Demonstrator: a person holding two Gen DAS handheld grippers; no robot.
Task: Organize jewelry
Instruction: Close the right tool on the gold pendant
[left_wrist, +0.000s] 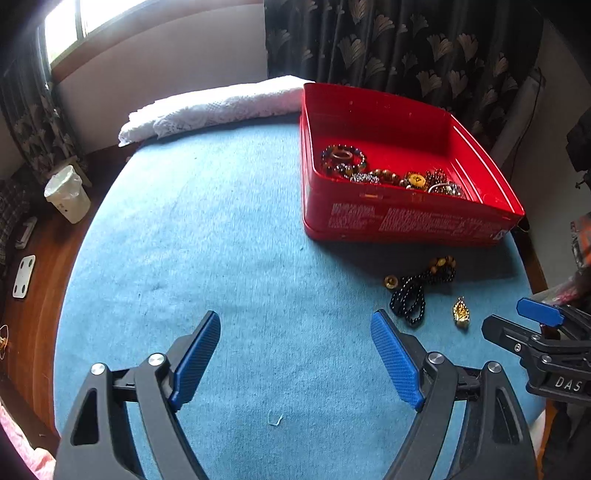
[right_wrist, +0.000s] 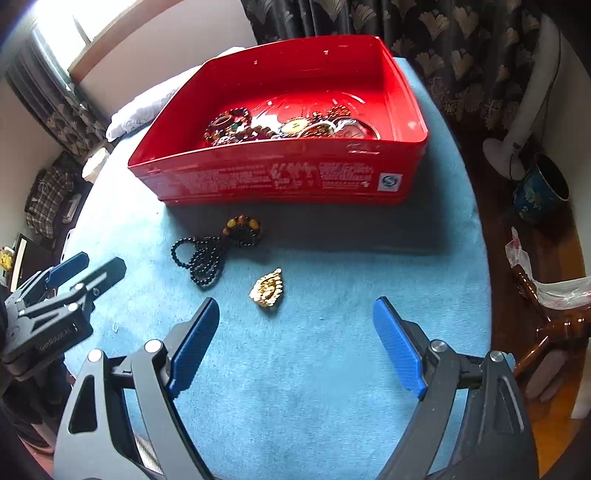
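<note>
Your right gripper (right_wrist: 295, 343) is wide open, with nothing between its blue pads (right_wrist: 194, 347). Only the blue cloth (right_wrist: 332, 406) shows in the gap. Your left gripper (left_wrist: 295, 363) is wide open too, and it is empty as well.

Look at the gold pendant (right_wrist: 266, 287). It lies flat on the cloth, just ahead of your right gripper and a little toward its left pad. It is shaped like a drop, and its long side runs slanted, with the pointed end up toward the red box (right_wrist: 280, 181). Your right pads stand left and right of it, so they would close mostly across its narrow side. That looks like a good way to pinch it.

Your right gripper is the nearer one. From the left gripper's view, the pendant (left_wrist: 461, 313) is off to the right, past the right pad, not in front of the gap.

The black bead string (right_wrist: 201, 258) lies a bit farther on, to the left of the pendant, between the two grippers. One end of it runs up to the brown bead bracelet (right_wrist: 243, 229), which sits close to the front wall of the box. They seem to be touching or tangled, but it is hard to be sure. A small gold bead (left_wrist: 390, 281) sits by the string too.

The box stands behind all of these, and it already has a pile of bracelets (right_wrist: 266, 127) inside near its front wall. The loose pieces on the cloth likely still need to go in there.
</note>
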